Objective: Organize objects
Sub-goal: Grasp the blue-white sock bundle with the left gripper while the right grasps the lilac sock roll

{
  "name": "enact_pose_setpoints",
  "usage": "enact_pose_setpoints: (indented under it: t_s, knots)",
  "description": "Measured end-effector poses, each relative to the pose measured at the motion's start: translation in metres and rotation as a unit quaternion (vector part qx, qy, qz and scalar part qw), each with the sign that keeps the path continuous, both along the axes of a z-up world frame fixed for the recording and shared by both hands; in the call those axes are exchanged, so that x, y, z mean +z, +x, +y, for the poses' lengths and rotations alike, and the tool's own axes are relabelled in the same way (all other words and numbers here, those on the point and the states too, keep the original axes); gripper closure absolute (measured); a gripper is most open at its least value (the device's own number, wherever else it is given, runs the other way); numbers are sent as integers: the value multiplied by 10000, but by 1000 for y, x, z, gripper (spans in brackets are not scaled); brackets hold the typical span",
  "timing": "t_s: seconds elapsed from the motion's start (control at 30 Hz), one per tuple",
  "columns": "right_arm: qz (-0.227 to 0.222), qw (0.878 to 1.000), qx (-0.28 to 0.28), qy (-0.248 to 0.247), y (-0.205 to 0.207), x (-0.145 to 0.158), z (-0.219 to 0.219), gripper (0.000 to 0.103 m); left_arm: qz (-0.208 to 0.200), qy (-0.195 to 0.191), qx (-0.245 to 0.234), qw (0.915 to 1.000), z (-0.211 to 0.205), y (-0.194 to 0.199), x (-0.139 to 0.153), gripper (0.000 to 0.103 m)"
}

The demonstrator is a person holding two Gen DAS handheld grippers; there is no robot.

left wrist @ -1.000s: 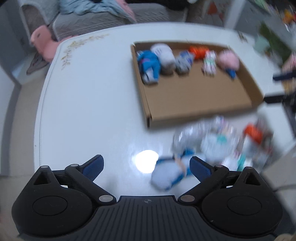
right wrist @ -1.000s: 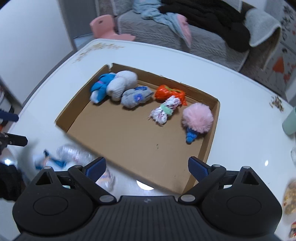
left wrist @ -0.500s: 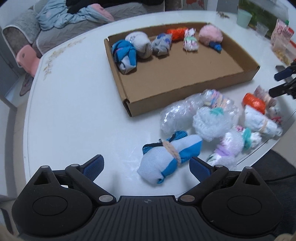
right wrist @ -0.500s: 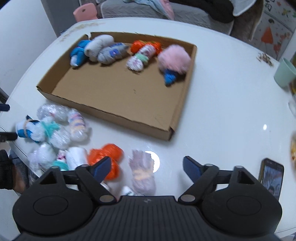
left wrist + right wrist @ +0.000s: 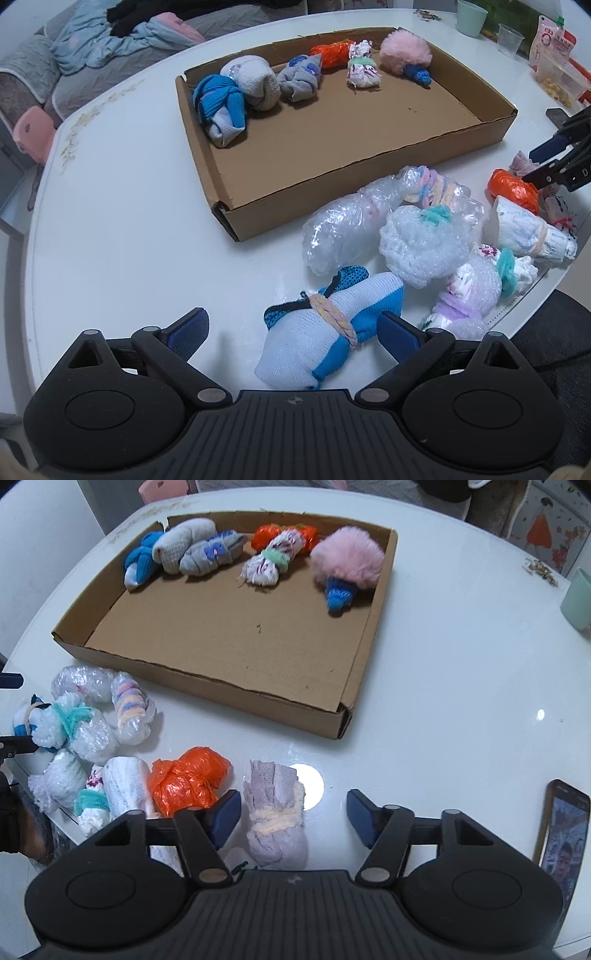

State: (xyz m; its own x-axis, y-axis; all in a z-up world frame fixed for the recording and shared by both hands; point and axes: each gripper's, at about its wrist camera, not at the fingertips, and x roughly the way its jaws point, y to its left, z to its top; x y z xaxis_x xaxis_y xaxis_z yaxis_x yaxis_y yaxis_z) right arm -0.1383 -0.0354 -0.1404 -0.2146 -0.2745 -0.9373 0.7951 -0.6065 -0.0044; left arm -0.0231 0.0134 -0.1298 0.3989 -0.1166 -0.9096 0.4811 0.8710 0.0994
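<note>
tray floor (image 5: 229, 642) bare in front; bundles (image 5: 207, 554) line its far wall.

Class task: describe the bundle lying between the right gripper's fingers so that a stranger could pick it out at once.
Start at the cardboard tray on the white table. In front of its near corner lies a lilac cloth roll. Unlike the crinkly orange bag beside it, it is soft fabric tied with a peach band.

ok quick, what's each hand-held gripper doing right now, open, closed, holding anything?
Left hand-held gripper: open, blue and white sock bundle between its fingers, not gripped.
Right hand-held gripper: open, jaws just closing around the lilac cloth bundle, not yet gripping.
</note>
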Motion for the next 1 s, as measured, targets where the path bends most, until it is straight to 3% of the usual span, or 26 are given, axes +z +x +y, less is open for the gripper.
enact_pose_setpoints:
  t_s: [0.2, 0.3, 0.5, 0.6, 0.67, 1.0]
  knots:
    - [11, 10000, 39, 17, 4, -3, -2, 59, 61, -87, -74, 9999, -2, 3, -7, 9]
    - [-17, 10000, 15, 3, 4, -2, -2, 65, 118, -55, -99, 9999, -3, 3, -11, 18]
    - [-7, 10000, 18, -23, 6, -1, 1, 65, 274, -94, 47, 9996, 2, 1, -18, 20]
    - [-15, 10000, 14, -41, 6, -1, 3, 70, 312, -186, 90, 9993, 1, 1, -15, 35]
    - [-64, 10000, 7, -57, 6, 0, 5, 73, 302, -143, 29, 9994, -4, 1, -11, 52]
    - [-72, 9998, -17, -159, 7, 10, 19, 77, 478, 29, 138, 9988, -3, 2, -3, 54]
